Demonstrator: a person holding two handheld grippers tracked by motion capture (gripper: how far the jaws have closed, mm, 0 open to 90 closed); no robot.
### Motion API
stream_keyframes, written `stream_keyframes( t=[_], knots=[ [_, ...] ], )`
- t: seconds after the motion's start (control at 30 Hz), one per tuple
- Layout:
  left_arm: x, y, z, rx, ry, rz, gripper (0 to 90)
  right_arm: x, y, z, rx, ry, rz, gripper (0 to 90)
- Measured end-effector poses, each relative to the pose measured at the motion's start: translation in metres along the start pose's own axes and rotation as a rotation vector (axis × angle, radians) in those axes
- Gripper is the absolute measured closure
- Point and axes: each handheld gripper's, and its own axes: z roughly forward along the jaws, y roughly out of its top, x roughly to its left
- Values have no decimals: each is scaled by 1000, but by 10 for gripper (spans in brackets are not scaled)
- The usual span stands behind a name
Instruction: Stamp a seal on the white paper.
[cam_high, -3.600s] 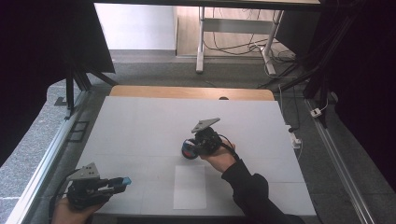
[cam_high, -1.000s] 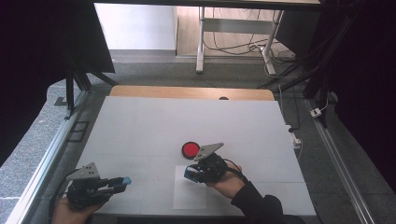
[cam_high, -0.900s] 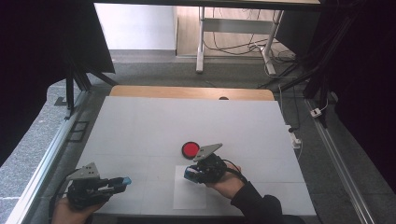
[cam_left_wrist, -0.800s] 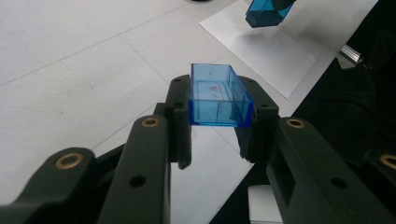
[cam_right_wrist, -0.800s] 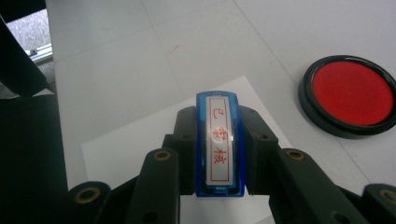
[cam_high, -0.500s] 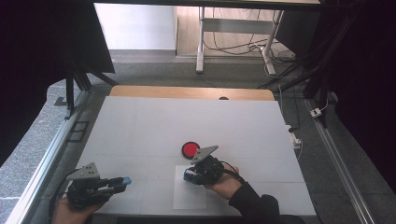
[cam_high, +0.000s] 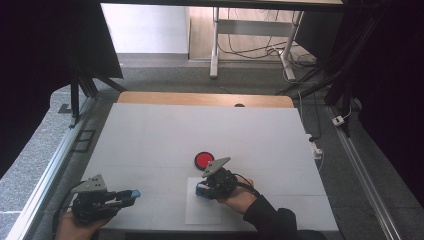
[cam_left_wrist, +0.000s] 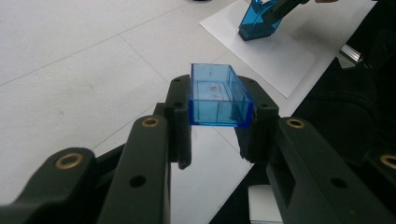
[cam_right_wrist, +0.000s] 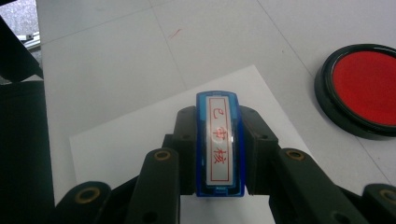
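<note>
Right claw clamped on stamp, face down over paper beside ink pad, seemingly to print; left claw clamped on blue cap, parked aside near the desk edge, away from the stamping.

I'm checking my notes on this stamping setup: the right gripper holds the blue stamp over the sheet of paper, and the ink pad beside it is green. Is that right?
One detail is off: the ink pad is red, not green, as the right gripper view shows plainly. The rest stands: the right gripper holds the blue stamp over the sheet of paper.
</note>
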Motion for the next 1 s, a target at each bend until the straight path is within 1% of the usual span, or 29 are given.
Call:
stream_keyframes(
  t=[0.13, 0.2, 0.43, 0.57, 0.67, 0.9, 1.0],
  knots=[
    [0, 0, 0, 0, 1, 1, 682, -1, -1, 0, -1, 2, 5, 709],
    [0, 0, 0, 1, 0, 0, 682, 1, 0, 0, 1, -2, -4, 709],
    [0, 0, 0, 2, 1, 0, 682, 9, 2, 1, 15, -42, -50, 709],
    [0, 0, 1, 3, 1, -1, 682, 11, 2, 2, 17, -57, -60, 709],
    [0, 0, 1, 4, 1, -2, 682, 9, 1, 1, 13, -47, -46, 709],
    [0, 0, 1, 4, 0, -5, 682, 1, -3, 1, -10, -3, 8, 710],
    [0, 0, 1, 3, 0, -5, 682, -3, -4, 1, -21, 19, 43, 710]
  ],
)
